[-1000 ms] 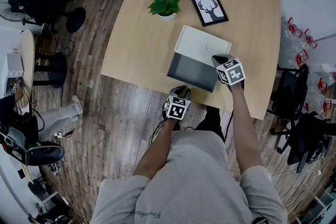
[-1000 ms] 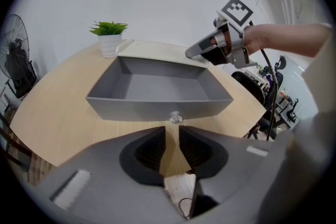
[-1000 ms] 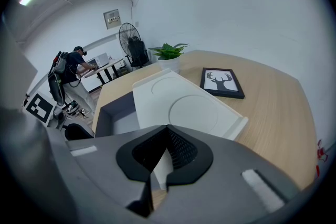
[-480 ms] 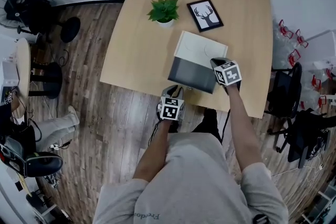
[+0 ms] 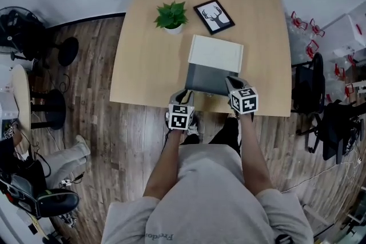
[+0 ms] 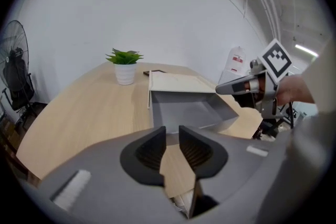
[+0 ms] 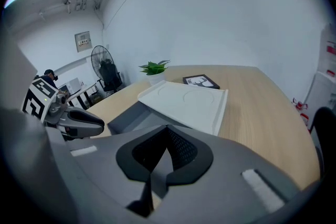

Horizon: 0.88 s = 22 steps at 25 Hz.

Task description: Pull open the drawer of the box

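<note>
Jutting from the flat white box [image 5: 215, 53] toward the wooden counter's [image 5: 148, 66] near edge in the head view, the grey drawer [image 5: 207, 78] looks open; left gripper view: left gripper [image 6: 172, 134] jaws slightly apart, empty, seemingly spare; right gripper view: right gripper [image 7: 167, 136] jaws together beside the drawer, likely its puller.
</note>
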Available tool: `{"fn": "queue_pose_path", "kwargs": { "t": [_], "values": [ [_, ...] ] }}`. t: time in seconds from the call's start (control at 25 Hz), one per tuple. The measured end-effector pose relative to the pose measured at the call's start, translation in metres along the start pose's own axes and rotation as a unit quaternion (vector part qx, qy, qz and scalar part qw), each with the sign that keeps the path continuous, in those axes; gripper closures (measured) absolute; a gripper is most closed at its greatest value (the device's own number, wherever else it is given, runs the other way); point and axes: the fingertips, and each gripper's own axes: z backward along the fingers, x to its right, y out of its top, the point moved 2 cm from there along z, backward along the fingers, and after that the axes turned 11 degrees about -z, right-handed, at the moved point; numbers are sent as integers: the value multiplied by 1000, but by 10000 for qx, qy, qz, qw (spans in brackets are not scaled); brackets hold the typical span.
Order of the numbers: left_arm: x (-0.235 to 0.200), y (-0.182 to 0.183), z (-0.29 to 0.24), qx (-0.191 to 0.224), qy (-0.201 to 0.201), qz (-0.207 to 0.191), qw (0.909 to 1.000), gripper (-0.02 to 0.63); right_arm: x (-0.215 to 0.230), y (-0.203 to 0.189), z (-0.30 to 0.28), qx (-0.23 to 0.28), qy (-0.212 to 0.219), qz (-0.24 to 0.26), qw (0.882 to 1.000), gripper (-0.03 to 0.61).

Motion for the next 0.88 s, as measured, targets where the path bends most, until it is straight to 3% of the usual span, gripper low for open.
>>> {"fn": "queue_pose_path", "kwargs": {
  "t": [0.24,0.88],
  "values": [
    [-10,5,13,177,-175,-294,9993,478,-19,-13,25,526,-210,-484,9972,577],
    [-1,20,28,614,-656,-664,9937,486,-40,-47,63,930,-486,-850,9908,577]
  ]
}}
